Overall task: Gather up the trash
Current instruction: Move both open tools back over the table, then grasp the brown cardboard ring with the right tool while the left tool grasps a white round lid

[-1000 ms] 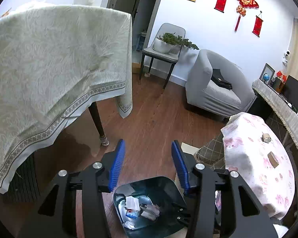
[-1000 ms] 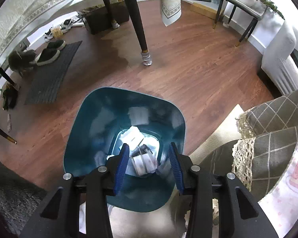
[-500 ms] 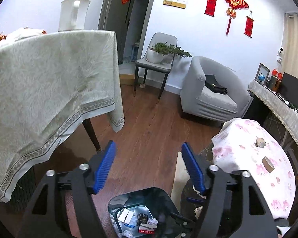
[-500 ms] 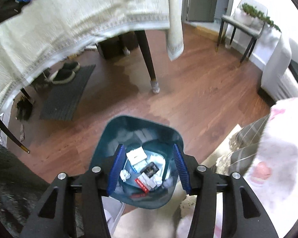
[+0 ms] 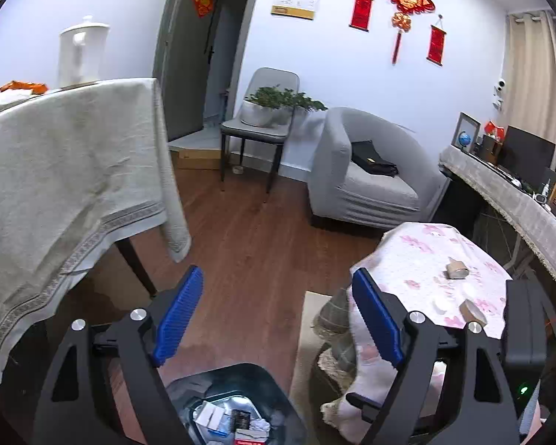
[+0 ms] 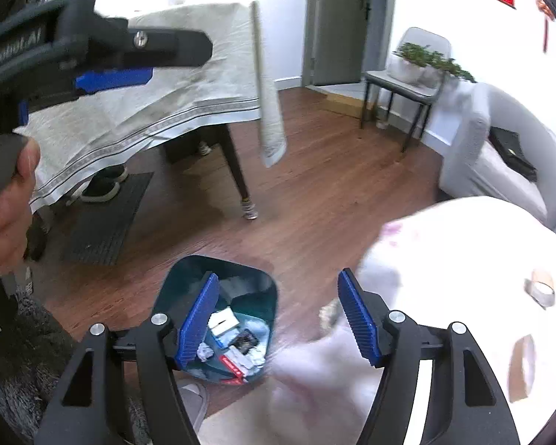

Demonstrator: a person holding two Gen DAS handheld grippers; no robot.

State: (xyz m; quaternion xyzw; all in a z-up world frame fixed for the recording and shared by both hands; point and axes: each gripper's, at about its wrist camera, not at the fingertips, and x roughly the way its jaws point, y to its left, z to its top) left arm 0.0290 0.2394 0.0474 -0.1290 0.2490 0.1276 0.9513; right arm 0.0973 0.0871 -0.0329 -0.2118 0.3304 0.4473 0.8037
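Two empty grippers hang above a living room's brown wood floor [image 5: 263,252]: the left gripper [image 5: 278,315] and the right gripper [image 6: 278,319], jaws apart after just opening, nothing between them. Below, the dark teal trash bin [image 6: 255,282] stands on the floor, holding crumpled paper and small cartons [image 6: 233,345]. A table under a pale cloth [image 5: 63,170] fills the left, a pink-flowered round table [image 5: 426,259] carrying cardboard tape cores [image 5: 457,270] sits near right, and a grey armchair [image 5: 370,181] stands far.

The bin [image 6: 263,289] is looking like shiny, smooth teal plastic, with crumpled paper [image 6: 204,352] lying inside. The floor [image 5: 263,237] is showing glossy brown wood. Soft cloth [image 5: 55,170] is covering the big table.
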